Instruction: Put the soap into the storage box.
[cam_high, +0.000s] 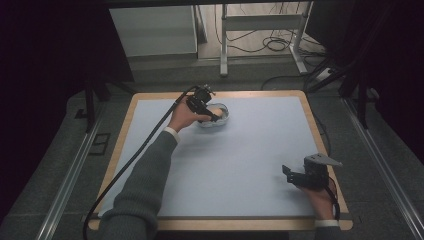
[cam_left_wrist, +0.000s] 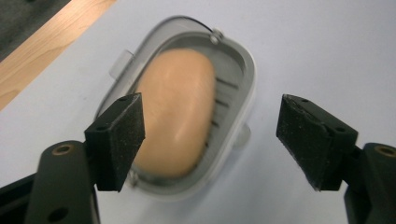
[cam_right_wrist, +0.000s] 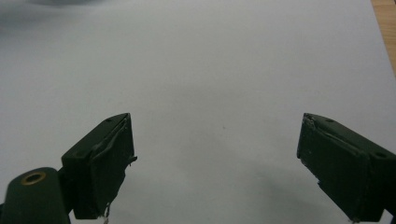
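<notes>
Black jaws of the left gripper (cam_left_wrist: 210, 140) stood wide above an orange soap (cam_left_wrist: 175, 112) in its clear dish (cam_left_wrist: 247, 79) near the tabletop's (cam_high: 240, 160) far edge; centring both pads before closing seemed advisable. Right gripper (cam_right_wrist: 215, 163) gaped empty.

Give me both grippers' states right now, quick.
Left gripper: open, holding nothing, jaws spread above the bar of soap in its clear soap dish.
Right gripper: open, empty, over the bare white mat.

Soap (cam_left_wrist: 175, 112) in dish (cam_left_wrist: 247, 79) at the mat's (cam_high: 240, 150) far centre-left — wooden table (cam_high: 127, 125) beneath
</notes>
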